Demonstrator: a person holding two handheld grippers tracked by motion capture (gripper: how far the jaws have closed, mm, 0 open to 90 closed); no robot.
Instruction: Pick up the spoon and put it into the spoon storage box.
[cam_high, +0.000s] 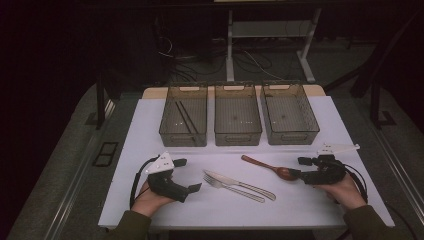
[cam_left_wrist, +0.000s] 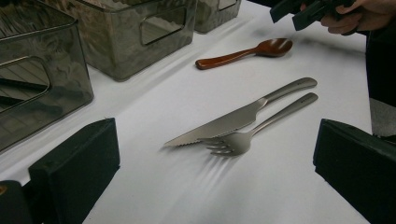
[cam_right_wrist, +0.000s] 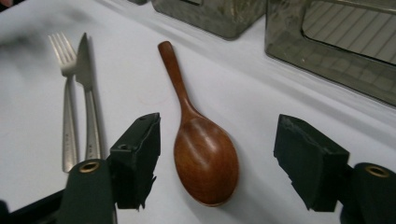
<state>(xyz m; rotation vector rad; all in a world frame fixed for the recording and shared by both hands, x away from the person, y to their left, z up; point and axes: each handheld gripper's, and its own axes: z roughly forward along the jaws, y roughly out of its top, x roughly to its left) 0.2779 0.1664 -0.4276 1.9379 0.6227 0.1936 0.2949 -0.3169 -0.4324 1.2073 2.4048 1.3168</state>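
Note:
A brown wooden spoon (cam_high: 270, 167) lies on the white table, bowl toward the right. In the right gripper view its bowl (cam_right_wrist: 205, 161) sits between the two black jaws of my right gripper (cam_right_wrist: 222, 140), which stands open with neither pad touching the wood. A steel knife (cam_high: 240, 183) and a fork (cam_high: 231, 188) lie side by side at the table's middle front. My left gripper (cam_high: 187, 175) rests open at the front left, jaws pointing at the knife (cam_left_wrist: 233, 119) and fork (cam_left_wrist: 247, 135), well short of them, nothing between its jaws.
Three smoky clear bins stand in a row at the back: left bin (cam_high: 183, 138) with dark chopsticks (cam_high: 184, 117) in it, middle bin (cam_high: 238, 137), right bin (cam_high: 292, 136). The white table (cam_high: 150, 125) ends close to the person's hands at the front.

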